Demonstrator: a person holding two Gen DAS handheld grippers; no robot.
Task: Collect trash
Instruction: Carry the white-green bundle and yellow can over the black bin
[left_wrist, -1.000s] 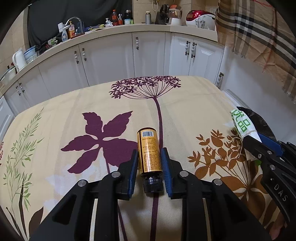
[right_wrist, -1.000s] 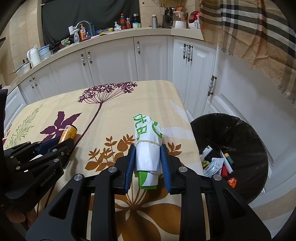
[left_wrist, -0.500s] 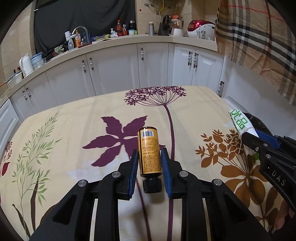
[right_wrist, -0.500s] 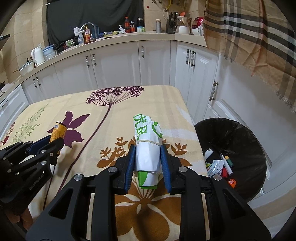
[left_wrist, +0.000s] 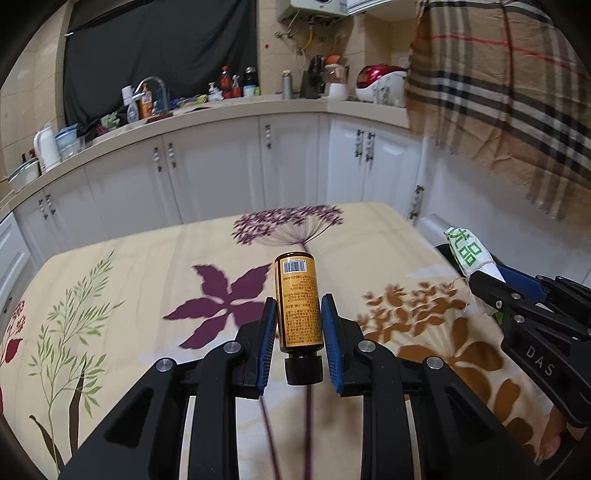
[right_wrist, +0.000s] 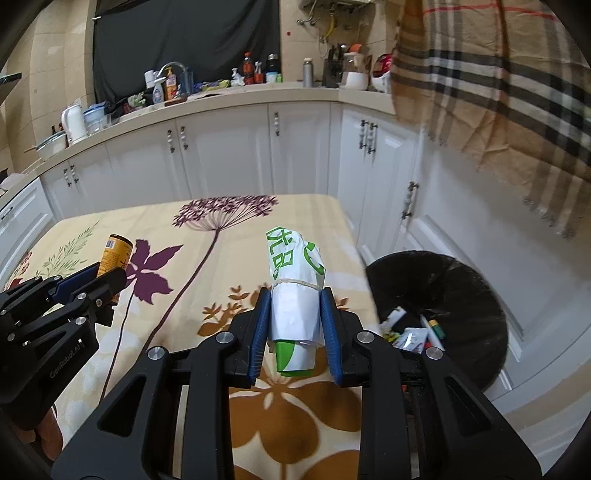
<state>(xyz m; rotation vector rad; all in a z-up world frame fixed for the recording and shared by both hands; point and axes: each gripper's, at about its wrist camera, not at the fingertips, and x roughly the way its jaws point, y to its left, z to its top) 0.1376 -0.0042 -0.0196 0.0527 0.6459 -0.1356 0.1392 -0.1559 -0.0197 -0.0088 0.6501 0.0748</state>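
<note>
My left gripper (left_wrist: 298, 314) is shut on an amber bottle (left_wrist: 297, 302) with a black cap, held above the floral tablecloth (left_wrist: 147, 273). My right gripper (right_wrist: 294, 308) is shut on a rolled white and green paper bundle (right_wrist: 295, 280), held over the table's right edge. The black-lined trash bin (right_wrist: 461, 280) stands on the floor to the right of the table and holds several bits of litter. In the right wrist view the left gripper (right_wrist: 107, 284) and its bottle (right_wrist: 116, 254) show at the left. In the left wrist view the right gripper (left_wrist: 491, 280) and its bundle (left_wrist: 467, 251) show at the right.
White cabinets (left_wrist: 221, 170) run behind the table under a cluttered counter (left_wrist: 207, 107). A plaid cloth (right_wrist: 498, 74) hangs at the upper right above the bin.
Both grippers have risen from the table with their objects still held; the bottle and the bundle now hang higher above the cloth.
</note>
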